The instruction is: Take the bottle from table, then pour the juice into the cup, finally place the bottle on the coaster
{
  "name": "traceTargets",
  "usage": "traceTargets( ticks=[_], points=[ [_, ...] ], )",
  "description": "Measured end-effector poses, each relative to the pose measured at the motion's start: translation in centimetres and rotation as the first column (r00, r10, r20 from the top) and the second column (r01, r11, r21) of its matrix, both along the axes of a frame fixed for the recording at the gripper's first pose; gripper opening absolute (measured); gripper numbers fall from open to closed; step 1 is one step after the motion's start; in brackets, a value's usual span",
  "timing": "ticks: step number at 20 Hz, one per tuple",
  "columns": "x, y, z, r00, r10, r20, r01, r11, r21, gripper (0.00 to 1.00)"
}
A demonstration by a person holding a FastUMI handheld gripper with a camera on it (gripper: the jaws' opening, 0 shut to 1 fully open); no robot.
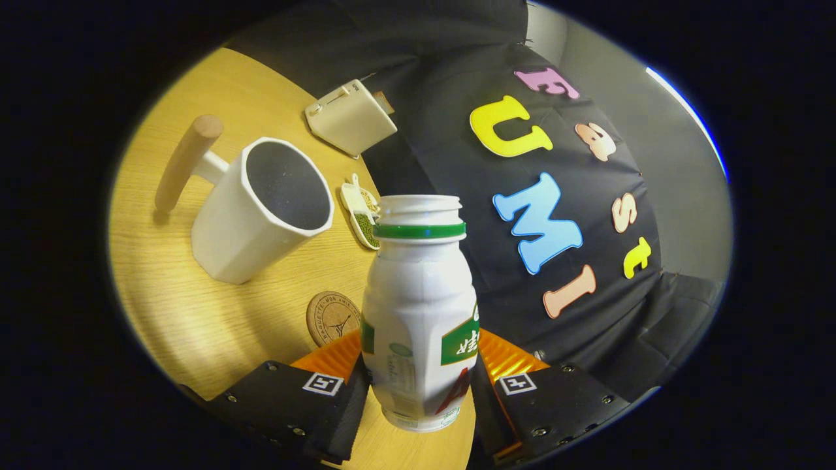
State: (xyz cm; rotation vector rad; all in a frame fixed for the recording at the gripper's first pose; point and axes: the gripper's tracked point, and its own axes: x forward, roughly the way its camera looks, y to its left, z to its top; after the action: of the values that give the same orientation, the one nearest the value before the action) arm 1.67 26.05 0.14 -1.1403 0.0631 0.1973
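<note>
Gripping the capless bottle, the tilted claw hangs beside the cup.

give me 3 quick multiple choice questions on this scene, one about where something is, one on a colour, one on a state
1. Where is the coaster?
A. Under the cup
B. On the table between the cup and the bottle
C. On top of the toaster-shaped box

2. What colour is the ring around the neck of the bottle?
A. Green
B. Red
C. Blue

3. What is the tool doing?
A. Open, away from everything
B. Shut on the cup's handle
C. Shut on the bottle, which has no cap on

Answers:
1. B, the round coaster lies flat on the wooden table, nearer the tool than the white cup and beside the bottle.
2. A, a green band sits below the open mouth.
3. C, both fingers press the bottle's lower sides.
</note>
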Motion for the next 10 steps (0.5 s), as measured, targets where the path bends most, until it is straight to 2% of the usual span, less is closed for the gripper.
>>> traceTargets(
  ticks=[10],
  points=[
    [0.1, 1.4, 1.4, 0.998, 0.032, 0.058, -0.022, 0.986, -0.164, 0.71]
  ],
)
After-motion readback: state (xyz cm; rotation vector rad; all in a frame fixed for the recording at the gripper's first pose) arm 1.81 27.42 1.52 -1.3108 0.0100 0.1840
